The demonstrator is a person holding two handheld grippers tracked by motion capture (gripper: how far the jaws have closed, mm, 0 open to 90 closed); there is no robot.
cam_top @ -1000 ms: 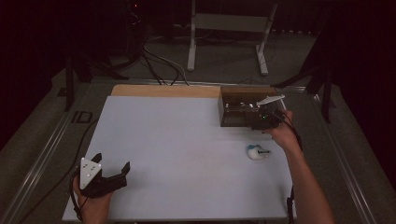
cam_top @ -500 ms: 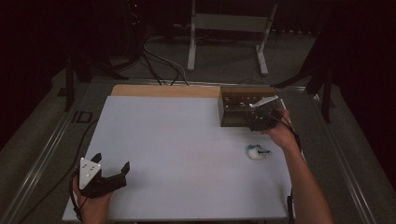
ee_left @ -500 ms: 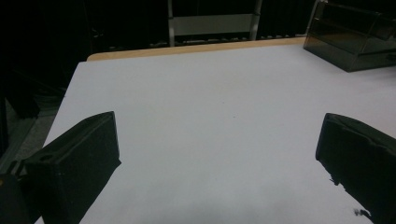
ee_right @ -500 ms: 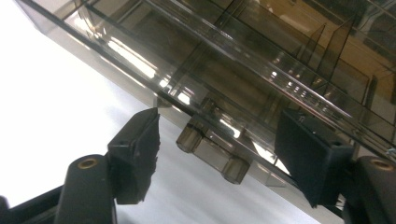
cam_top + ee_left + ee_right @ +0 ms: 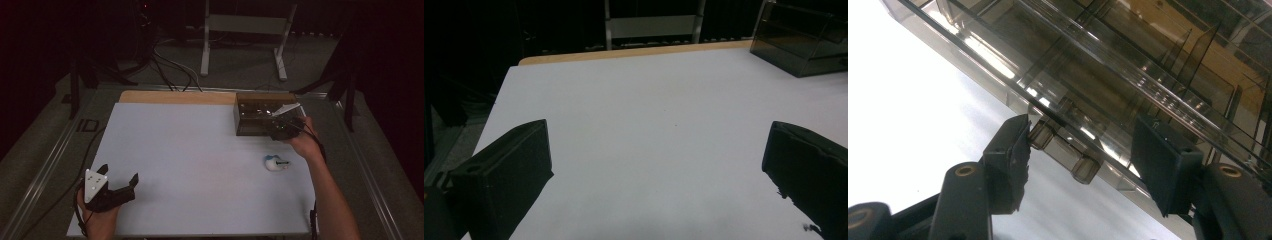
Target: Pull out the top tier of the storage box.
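Observation:
A smoky clear plastic organiser box (image 5: 257,117) with drawers stands at the table's far right. My right gripper (image 5: 278,128) is at its front wall. In the right gripper view the jaws straddle a small clear drawer handle (image 5: 1063,152) low on the box (image 5: 1128,75). The jaws have just been closing; the left pad (image 5: 1015,150) meets the handle's end, while the right pad (image 5: 1158,165) stands apart from it. My left gripper (image 5: 120,174) rests open near the front left corner of the white sheet, with nothing between its jaws (image 5: 659,140).
A small white and blue object (image 5: 276,162) lies on the white sheet (image 5: 200,160) just in front of the right hand. A wooden strip (image 5: 175,96) runs along the far edge. Cables and a metal stand (image 5: 240,30) lie on the floor beyond.

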